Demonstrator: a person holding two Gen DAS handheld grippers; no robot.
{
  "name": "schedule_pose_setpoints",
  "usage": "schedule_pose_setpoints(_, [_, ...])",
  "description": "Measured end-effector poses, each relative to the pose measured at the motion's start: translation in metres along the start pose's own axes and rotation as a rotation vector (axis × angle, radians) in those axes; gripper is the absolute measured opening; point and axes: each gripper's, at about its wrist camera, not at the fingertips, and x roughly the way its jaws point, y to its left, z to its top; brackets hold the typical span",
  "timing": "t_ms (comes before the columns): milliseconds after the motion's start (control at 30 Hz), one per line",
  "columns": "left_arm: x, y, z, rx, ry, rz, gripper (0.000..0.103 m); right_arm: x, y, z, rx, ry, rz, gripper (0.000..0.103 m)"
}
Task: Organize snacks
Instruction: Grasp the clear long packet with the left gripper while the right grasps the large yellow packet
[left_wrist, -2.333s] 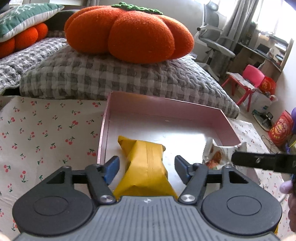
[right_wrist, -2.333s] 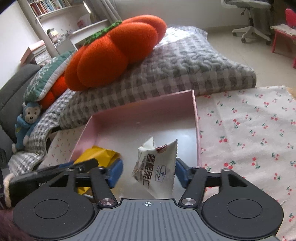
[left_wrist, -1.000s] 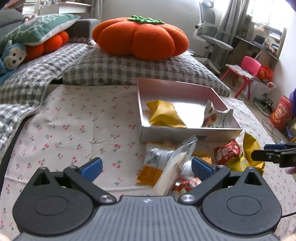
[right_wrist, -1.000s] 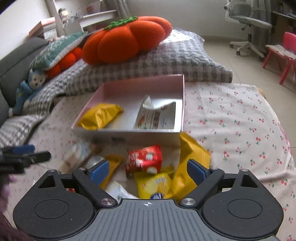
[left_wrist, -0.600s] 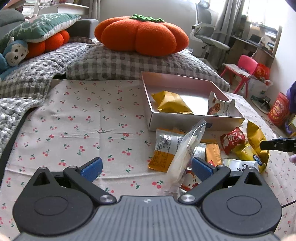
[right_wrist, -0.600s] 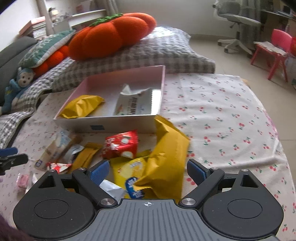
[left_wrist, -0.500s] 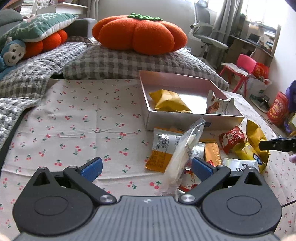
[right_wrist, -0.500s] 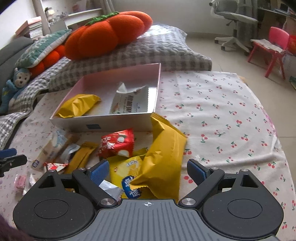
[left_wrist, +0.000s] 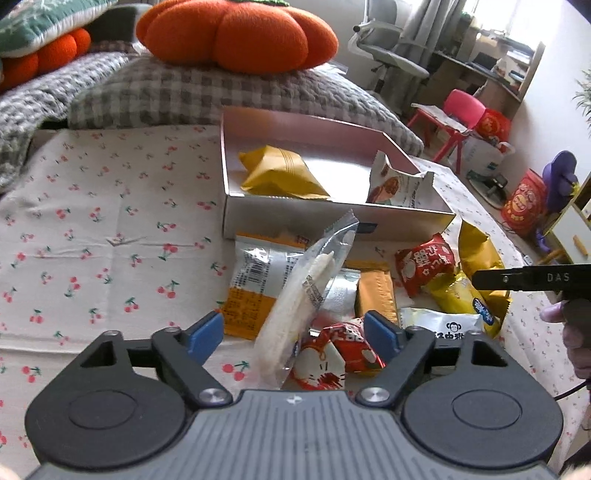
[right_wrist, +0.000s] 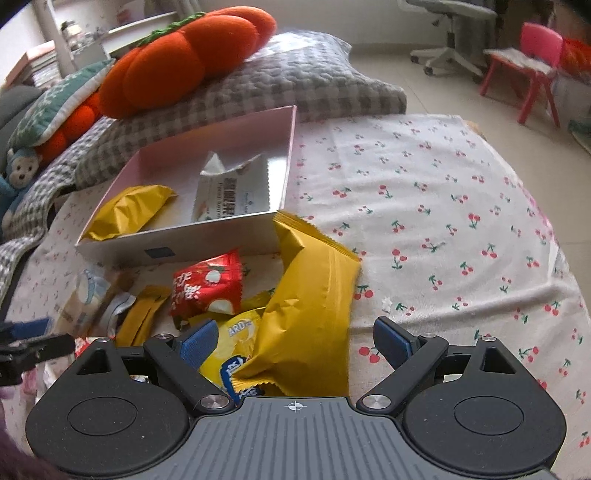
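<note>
The left gripper (left_wrist: 293, 334) tilts steeply down over a heap of snacks, its jaws closing around a long clear packet (left_wrist: 306, 295) that stands between the blue pads without either pad yet pressing it; the packet's long axis runs away from the gripper and leans up to the right, its crimped top nearest the box. A small red-and-white packet (left_wrist: 332, 356) lies just beside the right pad. The right gripper (right_wrist: 295, 339) also points down, its jaws spread wide and gripping nothing, with a big yellow bag (right_wrist: 312, 306) standing between the pads, its long axis running from the gripper up toward the box corner. A person's hand (left_wrist: 570, 332) shows behind that gripper in the left wrist view. Beyond the tongs, a red packet (right_wrist: 207, 288), an orange stick packet (left_wrist: 375, 295) and a white-and-orange packet (left_wrist: 258, 280) crowd the cherry-print cloth (right_wrist: 443, 221) against the near wall of the pink box (left_wrist: 332, 218). Inside the box, a yellow packet (left_wrist: 280, 173) lies at the left and a white packet (left_wrist: 397, 184) leans on the right wall, with bare floor behind them. The cloth lies open to the left of the pile and to the right of the box. A grey checked cushion (left_wrist: 207, 92) carrying an orange pumpkin pillow (left_wrist: 236, 33) borders the box's far side.
</note>
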Motion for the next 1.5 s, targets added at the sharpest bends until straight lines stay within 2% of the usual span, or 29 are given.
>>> schedule_pose_setpoints(300, [0.008,0.008,0.004,-0.091,0.022,-0.071,0.051,0.008,-0.007,0.004,0.045,0.004,0.008,0.091])
schedule_pose_setpoints(433, [0.008,0.006,0.007,-0.097,0.015,-0.069,0.047,0.010,-0.009,0.005,0.049,0.002,0.007,0.089])
schedule_pose_setpoints(500, [0.008,0.006,0.008,-0.097,0.014,-0.070,0.039,0.011,-0.009,0.005,0.050,0.005,0.011,0.084])
schedule_pose_setpoints(733, [0.009,0.005,0.009,-0.091,0.028,-0.058,0.033,0.011,-0.009,0.005,0.047,0.018,0.036,0.056])
schedule_pose_setpoints(833, [0.010,0.004,0.010,-0.090,0.047,-0.047,0.032,0.010,-0.007,0.006,0.043,0.022,0.033,0.052])
schedule_pose_setpoints(1000, [0.012,0.002,0.012,-0.075,0.070,-0.031,0.033,0.009,-0.007,0.007,0.048,0.030,0.038,0.048])
schedule_pose_setpoints(1333, [0.019,-0.007,0.013,-0.039,0.098,0.001,0.036,0.011,-0.010,0.007,0.054,0.040,0.054,0.048])
schedule_pose_setpoints(1500, [0.017,-0.009,0.014,-0.033,0.099,0.015,0.027,0.011,-0.009,0.008,0.058,0.045,0.057,0.046])
